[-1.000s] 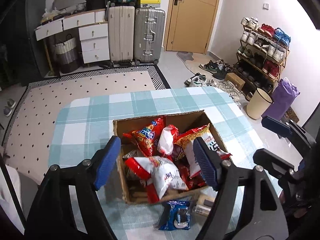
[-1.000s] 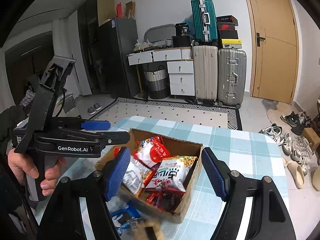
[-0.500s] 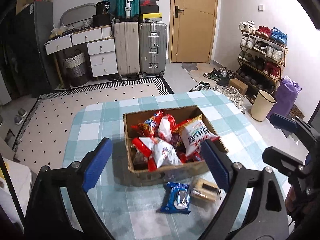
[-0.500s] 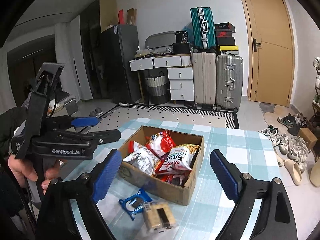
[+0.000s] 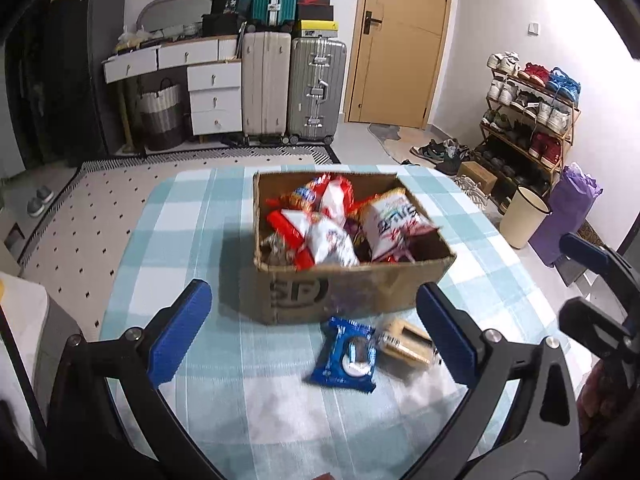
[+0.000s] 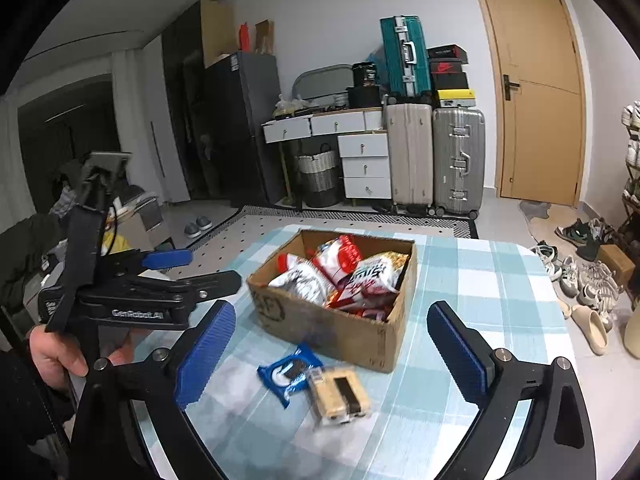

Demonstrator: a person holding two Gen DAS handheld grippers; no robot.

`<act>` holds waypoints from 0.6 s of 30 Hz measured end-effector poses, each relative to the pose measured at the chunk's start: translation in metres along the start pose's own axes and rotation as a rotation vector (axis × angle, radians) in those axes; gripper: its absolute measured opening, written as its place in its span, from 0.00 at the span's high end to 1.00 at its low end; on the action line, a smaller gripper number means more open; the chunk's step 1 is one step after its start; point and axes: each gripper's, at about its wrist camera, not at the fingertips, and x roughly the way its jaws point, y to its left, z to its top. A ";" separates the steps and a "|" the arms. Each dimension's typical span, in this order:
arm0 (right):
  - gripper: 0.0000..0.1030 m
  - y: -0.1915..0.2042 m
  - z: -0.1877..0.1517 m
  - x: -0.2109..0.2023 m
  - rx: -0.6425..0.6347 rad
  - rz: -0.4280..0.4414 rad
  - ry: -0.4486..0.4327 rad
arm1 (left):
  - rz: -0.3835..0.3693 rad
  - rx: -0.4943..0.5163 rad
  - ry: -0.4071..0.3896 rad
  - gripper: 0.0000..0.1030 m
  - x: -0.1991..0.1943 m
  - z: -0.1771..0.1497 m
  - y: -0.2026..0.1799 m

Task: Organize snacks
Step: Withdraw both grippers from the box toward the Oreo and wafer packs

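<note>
A brown cardboard box [image 5: 352, 296] with an open top stands near the middle of a table covered with a pale blue and white checked cloth [image 5: 192, 240], and it is heaped with crinkly snack bags [image 5: 332, 236] in red, white and orange. On the cloth just in front of the box's near wall lie two loose snacks side by side: a blue foil packet of dark sandwich biscuits [image 5: 346, 356] on the left and a clear-wrapped pack of tan wafer bars [image 5: 406, 346] on the right, the two touching or almost touching. The left gripper [image 5: 316, 332], black with blue ribbed pads, has just been opening and now stands spread wide above the cloth, holding nothing; in its own view the two loose snacks and the box's near wall lie between its pads. The right gripper [image 6: 330, 346], of the same make, has likewise just been opening and is spread wide and empty, with the same two snacks showing between its pads. In the right wrist view the left gripper appears at the left edge, carried in a person's hand [image 6: 60, 354]. Beyond the table stand a beige ribbed suitcase [image 5: 266, 86], a silver suitcase [image 5: 316, 90] and a closed wooden door [image 5: 400, 40]
</note>
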 end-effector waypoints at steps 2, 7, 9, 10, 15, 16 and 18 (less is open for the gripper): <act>0.04 0.003 -0.005 -0.001 -0.004 0.001 0.002 | -0.003 -0.012 0.005 0.01 0.002 -0.008 0.003; 0.04 0.011 -0.019 0.000 0.004 -0.005 0.011 | 0.016 -0.026 -0.012 0.01 0.005 -0.022 0.010; 0.04 0.013 -0.024 0.004 0.011 0.002 0.019 | 0.026 -0.025 -0.017 0.01 0.005 -0.028 0.012; 0.04 0.013 -0.028 0.007 0.019 0.004 0.024 | 0.029 -0.027 -0.018 0.01 0.006 -0.030 0.013; 0.04 0.010 -0.041 0.017 0.051 0.017 0.057 | 0.028 -0.070 0.008 0.01 0.014 -0.047 0.025; 0.04 0.009 -0.045 0.019 0.063 0.021 0.065 | 0.029 -0.074 0.017 0.01 0.016 -0.049 0.025; 0.04 0.008 -0.051 0.024 0.085 0.025 0.076 | 0.027 -0.088 0.027 0.01 0.020 -0.055 0.028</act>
